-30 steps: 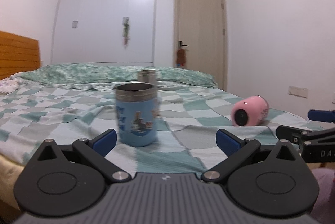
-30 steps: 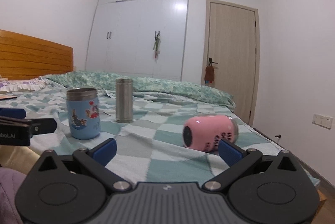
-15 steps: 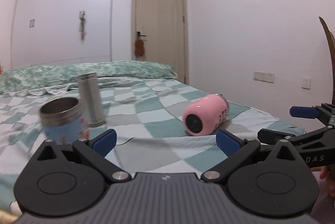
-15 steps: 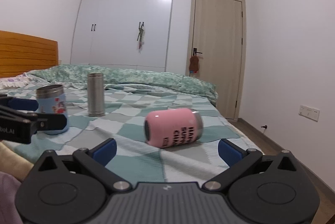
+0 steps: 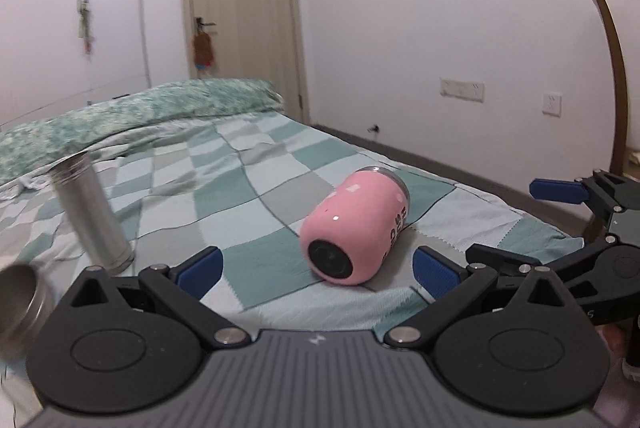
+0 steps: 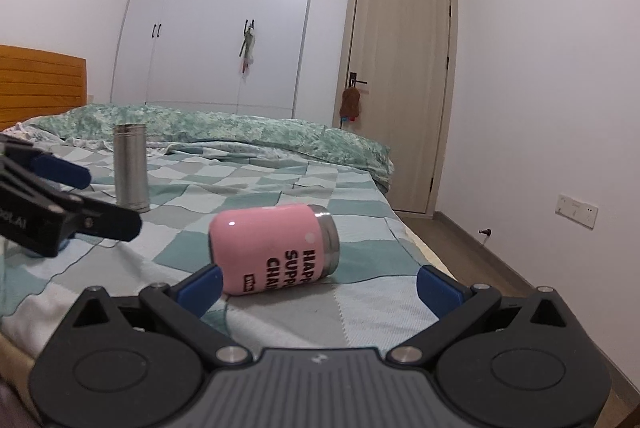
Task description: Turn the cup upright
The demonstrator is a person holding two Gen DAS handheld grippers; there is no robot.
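A pink cup (image 5: 358,226) with black lettering lies on its side on the checked bedspread (image 5: 248,188). In the left wrist view its dark base faces me; in the right wrist view (image 6: 276,252) its steel rim points right. My left gripper (image 5: 318,268) is open and empty, just short of the cup, which sits between the fingertips' lines. My right gripper (image 6: 320,282) is open and empty, close in front of the cup. Each gripper shows in the other's view, the right one (image 5: 560,224) and the left one (image 6: 60,204).
A tall steel tumbler (image 5: 94,214) stands upright on the bed, also in the right wrist view (image 6: 130,168). A steel-rimmed cup (image 5: 20,308) is at the left edge. The bed's right edge drops to the floor (image 6: 480,252). A wooden chair back (image 5: 612,80) stands at right.
Both grippers have swung right and closed in on the pink cup, which now looks larger and centred. The blue cup has slid out to the left wrist view's left edge.
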